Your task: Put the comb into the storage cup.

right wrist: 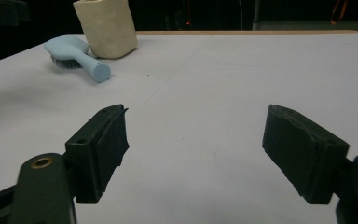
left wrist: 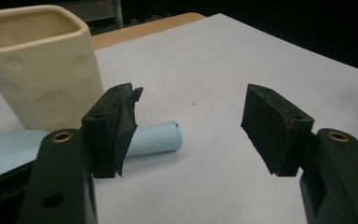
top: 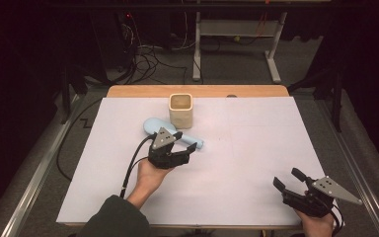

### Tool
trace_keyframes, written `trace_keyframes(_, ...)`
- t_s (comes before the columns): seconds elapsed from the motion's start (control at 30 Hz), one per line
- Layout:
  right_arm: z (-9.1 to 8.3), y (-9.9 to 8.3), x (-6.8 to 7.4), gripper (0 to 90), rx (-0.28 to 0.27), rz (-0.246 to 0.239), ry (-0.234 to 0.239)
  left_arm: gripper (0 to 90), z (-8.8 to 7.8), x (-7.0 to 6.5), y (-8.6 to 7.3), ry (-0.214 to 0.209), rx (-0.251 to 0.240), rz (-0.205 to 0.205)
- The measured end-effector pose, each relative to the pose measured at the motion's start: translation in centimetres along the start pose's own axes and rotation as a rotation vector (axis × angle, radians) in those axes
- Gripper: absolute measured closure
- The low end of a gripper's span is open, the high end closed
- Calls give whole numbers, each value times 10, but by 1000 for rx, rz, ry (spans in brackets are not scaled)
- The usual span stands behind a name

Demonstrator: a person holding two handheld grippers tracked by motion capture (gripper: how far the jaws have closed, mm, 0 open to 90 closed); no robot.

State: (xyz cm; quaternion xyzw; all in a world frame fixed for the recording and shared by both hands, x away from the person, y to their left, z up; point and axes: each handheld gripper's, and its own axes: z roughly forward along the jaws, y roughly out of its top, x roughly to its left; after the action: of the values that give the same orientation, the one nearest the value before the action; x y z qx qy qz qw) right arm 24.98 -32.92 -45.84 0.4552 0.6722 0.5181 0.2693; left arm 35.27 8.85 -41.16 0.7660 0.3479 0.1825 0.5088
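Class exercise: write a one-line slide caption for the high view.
Open left gripper hovers at the light blue hairbrush by the cream cup; open right gripper waits apart.

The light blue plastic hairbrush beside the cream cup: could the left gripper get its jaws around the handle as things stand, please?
Probably yes. The left gripper hangs right by the light blue plastic hairbrush, jaws open, with nothing between them and the handle; the cream ceramic cup stands behind it.

The high view looks forward and down over the white table (top: 237, 163). The left gripper view sits close by the cup (left wrist: 37, 65) at 11 o'clock; the right gripper view sees it far off. All 3 share the cup and hairbrush (right wrist: 74, 58).
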Motion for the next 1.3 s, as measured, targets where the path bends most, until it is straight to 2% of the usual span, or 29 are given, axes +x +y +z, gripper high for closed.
trace_keyframes(0.7, -1, 0, 0, 227, -8, -2, 1, 375, 22, 1, 22, -2, 3, 0)
trace_keyframes(0.9, -1, 0, 1, 227, -7, -4, 0, 388, 27, 2, 30, 11, 36, 8)
trace_keyframes(1.03, -2, 0, 1, 227, -11, -6, 2, 405, 29, 3, 38, 20, 77, 6)
trace_keyframes(1.23, -3, 0, 1, 228, -12, -14, -3, 416, 33, 8, 44, 32, 132, -66)
trace_keyframes(1.3, -3, 0, 1, 229, -11, -14, -5, 420, 34, 11, 47, 31, 181, -57)
